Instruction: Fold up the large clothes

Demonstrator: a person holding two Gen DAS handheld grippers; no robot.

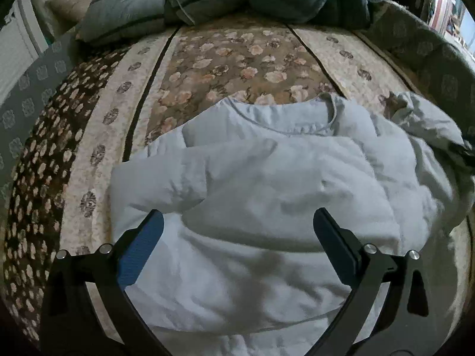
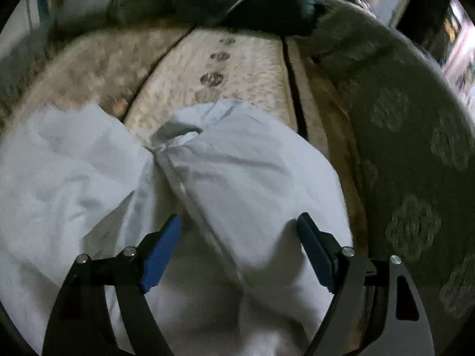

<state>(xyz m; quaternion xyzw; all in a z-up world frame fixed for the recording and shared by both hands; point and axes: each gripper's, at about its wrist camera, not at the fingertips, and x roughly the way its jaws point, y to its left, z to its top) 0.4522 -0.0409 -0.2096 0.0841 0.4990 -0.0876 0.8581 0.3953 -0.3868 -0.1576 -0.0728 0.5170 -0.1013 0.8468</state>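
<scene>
My left gripper (image 1: pixel 237 222) has matt black plastic arms, ribbed blue rubbery pads and shiny metal pivot pins; my right gripper (image 2: pixel 237 231) is built the same. Under both lies a pale blue garment (image 1: pixel 267 178) of soft, matt, crumpled cloth. The floral bedspread (image 1: pixel 231 59) looks quilted and matt. The far grey pillows (image 1: pixel 133 9) are smooth, faintly sheened fabric.
</scene>
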